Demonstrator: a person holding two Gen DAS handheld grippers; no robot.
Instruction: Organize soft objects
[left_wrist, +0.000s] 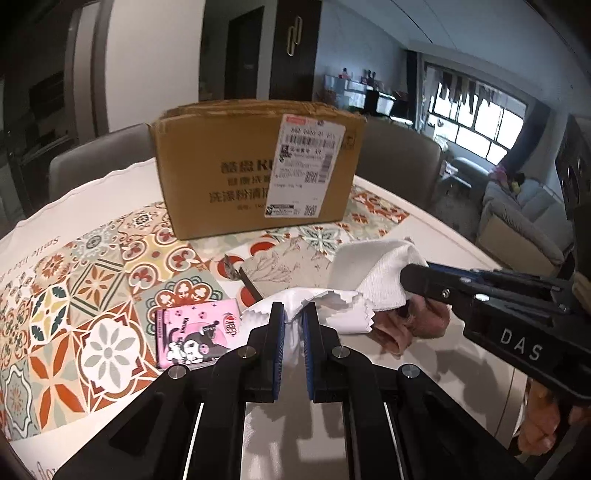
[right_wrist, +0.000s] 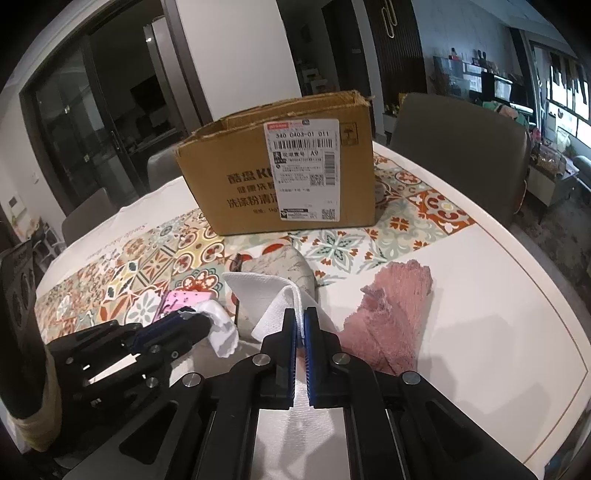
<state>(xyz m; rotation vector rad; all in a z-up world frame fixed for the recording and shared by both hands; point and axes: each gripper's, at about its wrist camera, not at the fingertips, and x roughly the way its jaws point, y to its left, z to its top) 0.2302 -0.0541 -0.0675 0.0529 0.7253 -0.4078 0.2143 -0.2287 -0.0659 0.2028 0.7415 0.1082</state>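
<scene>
The left gripper (left_wrist: 293, 325) has its jaws clamped on a bunched fold of a thin white cloth with a zigzag-cut edge (left_wrist: 332, 306), gathered just above the bench (right_wrist: 480, 295). The right gripper (right_wrist: 300, 334) has its jaws pressed together on the edge of a white waffle-weave towel (right_wrist: 266, 291), which loops up limp ahead of them.

Both cloths look light and floppy. They will likely sag and trail rather than hold shape, so a pinch well in from the edge, over a doubled fold, seems safest; the smooth thin cloth may slip.

Just right of the towel lies a pink plush cloth (right_wrist: 391, 306), soft and thicker. A pink tissue pack (left_wrist: 197, 332) sits left of the thin cloth, a grey floral pouch (left_wrist: 288, 269) just behind. Well back stands the open cardboard box (left_wrist: 258, 166), probably where these go.
</scene>
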